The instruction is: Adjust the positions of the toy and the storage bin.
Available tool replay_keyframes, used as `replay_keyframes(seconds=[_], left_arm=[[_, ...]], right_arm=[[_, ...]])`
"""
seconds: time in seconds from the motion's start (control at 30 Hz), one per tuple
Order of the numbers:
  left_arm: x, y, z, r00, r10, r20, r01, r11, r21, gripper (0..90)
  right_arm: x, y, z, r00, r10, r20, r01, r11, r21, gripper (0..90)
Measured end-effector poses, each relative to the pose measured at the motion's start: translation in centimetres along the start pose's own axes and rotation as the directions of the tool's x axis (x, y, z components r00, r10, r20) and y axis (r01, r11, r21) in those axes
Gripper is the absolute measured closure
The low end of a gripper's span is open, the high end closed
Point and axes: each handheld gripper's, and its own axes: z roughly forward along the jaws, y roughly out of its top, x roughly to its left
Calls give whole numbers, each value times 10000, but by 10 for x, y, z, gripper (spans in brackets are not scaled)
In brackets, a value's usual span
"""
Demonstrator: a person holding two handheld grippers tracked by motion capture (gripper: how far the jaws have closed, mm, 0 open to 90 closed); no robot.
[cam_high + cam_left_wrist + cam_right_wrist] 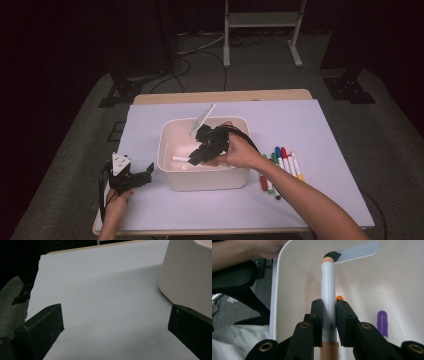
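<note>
A white bin (pixel 205 178) stands mid-table. My right gripper (pixel 193 157) reaches down inside it, shut on a white marker (pixel 178 158) with peach ends. In the right gripper view the jaws (pixel 329 312) clamp the marker's barrel (pixel 327 282), which points at the bin wall (pixel 297 277). A purple marker (pixel 382 323) lies on the bin floor to the right, and an orange tip (pixel 339 298) peeks out behind the jaws. My left gripper (pixel 140 170) rests open on the table left of the bin, holding nothing. In the left gripper view (pixel 115 315), the bin's side (pixel 185 277) is at the right.
Several coloured markers (pixel 280 167) lie in a row on the pale mat right of the bin. A pale flat strip (pixel 203 119) with a black end (pixel 334 255) leans at the bin's far wall. Dark stands and cables sit on the floor beyond the table.
</note>
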Motion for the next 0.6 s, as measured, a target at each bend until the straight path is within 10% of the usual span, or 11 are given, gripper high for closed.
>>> replay_keyframes(seconds=[0.6], left_arm=[[1,0,0,10000,-33,29,33,10000,18,0]], right_arm=[[1,0,21,9998,-207,79,197,9937,1099,709]])
